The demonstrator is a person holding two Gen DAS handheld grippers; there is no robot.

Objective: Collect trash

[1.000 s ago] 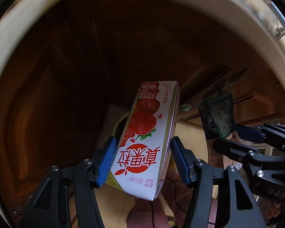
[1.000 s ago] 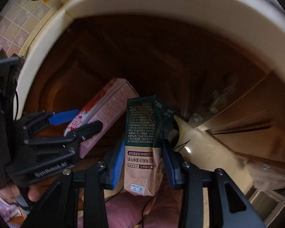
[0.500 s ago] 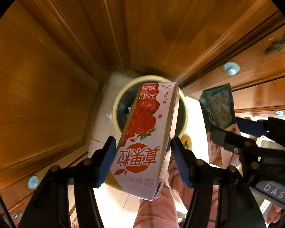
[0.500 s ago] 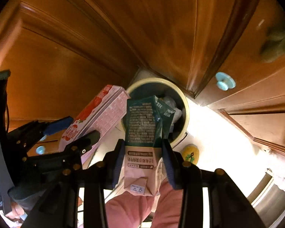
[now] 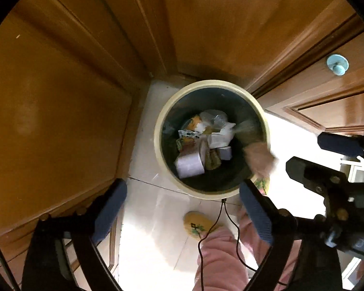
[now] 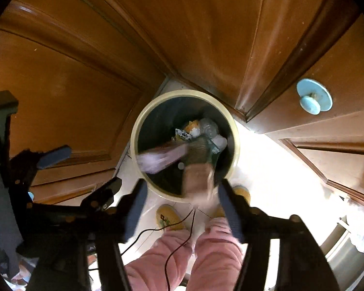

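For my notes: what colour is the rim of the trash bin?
Pale cream-yellow rim; clearest in the left wrist view.

Your left gripper (image 5: 182,208) and right gripper (image 6: 182,208) both point down side by side, jaws opening and nothing pressed between their blue pads, above your pink-trousered legs (image 6: 182,262).

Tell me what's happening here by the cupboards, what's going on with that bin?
A person in pink trousers stands over a cream-rimmed trash bin, a gripper in each hand. The left gripper and the right gripper are both opening, with nothing pressed between the pads. A pale pink carton and a green and tan carton, both blurred, are dropping into the bin onto trash already there.
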